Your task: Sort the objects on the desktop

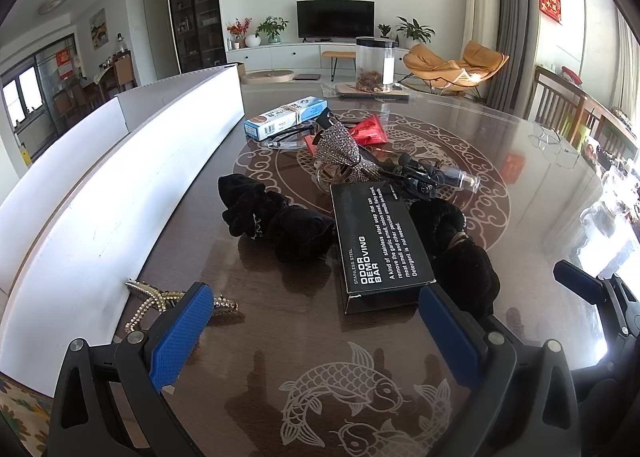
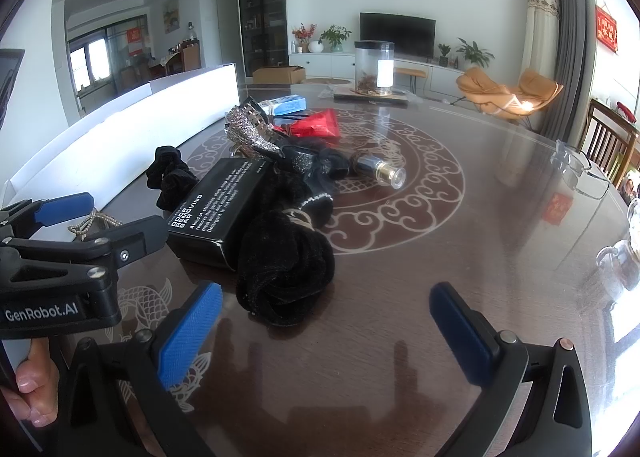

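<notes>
While the left wrist camera looks across the glossy brown table (image 1: 520, 145), we note our left gripper (image 1: 316, 317) spread wide, holding nothing, low over the tabletop. Landmark: the black box (image 1: 378, 237) printed "ODOR REMOVING BAR", lying flat just beyond the fingertips. Left of the box, a black velvet scrunchie (image 1: 276, 221); right of it and touching, a second black scrunchie (image 1: 456, 241). Beyond the box, a rhinestone bow (image 1: 340, 149), a red packet (image 1: 370, 129), a blue-and-white carton (image 1: 286, 117) and a clear jar (image 1: 375, 63) farthest off. A long white box (image 1: 100, 193) runs well left of the black box, a beaded hair clip (image 1: 160, 297) at its foot.

From the right wrist camera, our right gripper (image 2: 326, 327) is likewise spread and empty. The black box (image 2: 218, 209) sits ahead-left, the nearer scrunchie (image 2: 284, 269) pressed against its right side, a small glass bottle (image 2: 380, 171) beyond it. The left gripper (image 2: 120, 225) shows left of the box, a hand (image 2: 32, 381) below it.
</notes>
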`<state>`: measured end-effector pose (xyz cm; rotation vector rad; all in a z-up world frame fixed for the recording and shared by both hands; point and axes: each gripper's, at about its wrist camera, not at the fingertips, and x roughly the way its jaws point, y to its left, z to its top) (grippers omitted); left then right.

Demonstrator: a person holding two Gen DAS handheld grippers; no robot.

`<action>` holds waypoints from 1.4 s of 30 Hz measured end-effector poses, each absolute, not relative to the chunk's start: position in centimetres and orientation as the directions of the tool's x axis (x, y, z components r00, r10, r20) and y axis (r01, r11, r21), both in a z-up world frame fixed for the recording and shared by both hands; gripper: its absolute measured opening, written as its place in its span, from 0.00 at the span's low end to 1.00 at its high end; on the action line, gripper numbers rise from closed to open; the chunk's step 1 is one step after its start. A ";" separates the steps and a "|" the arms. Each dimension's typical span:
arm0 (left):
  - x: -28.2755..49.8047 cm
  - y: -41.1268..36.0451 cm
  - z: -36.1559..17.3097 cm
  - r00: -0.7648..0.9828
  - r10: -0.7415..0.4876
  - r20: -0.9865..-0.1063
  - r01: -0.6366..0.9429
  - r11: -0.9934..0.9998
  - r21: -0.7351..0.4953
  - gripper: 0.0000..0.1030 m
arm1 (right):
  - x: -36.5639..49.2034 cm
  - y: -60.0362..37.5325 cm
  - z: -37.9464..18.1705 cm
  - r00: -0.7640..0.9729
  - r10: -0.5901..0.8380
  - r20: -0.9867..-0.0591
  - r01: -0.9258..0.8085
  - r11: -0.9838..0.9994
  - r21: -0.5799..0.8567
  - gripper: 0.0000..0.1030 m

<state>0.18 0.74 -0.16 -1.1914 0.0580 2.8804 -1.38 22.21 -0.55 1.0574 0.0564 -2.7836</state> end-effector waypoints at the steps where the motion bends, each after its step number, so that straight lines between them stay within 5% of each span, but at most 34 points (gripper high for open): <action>1: 0.2 0.7 -0.2 -0.708 0.009 -0.707 -0.037 -0.999 0.024 1.00 | -1.4 22.2 -0.5 -0.736 -0.139 -0.662 0.165 -0.986 0.023 1.00; 42: -0.4 -1.3 -0.5 -0.680 0.030 -0.732 0.035 -0.997 -0.073 1.00 | -2.3 21.4 -1.5 -0.674 -0.121 -0.729 0.204 -0.979 -0.027 1.00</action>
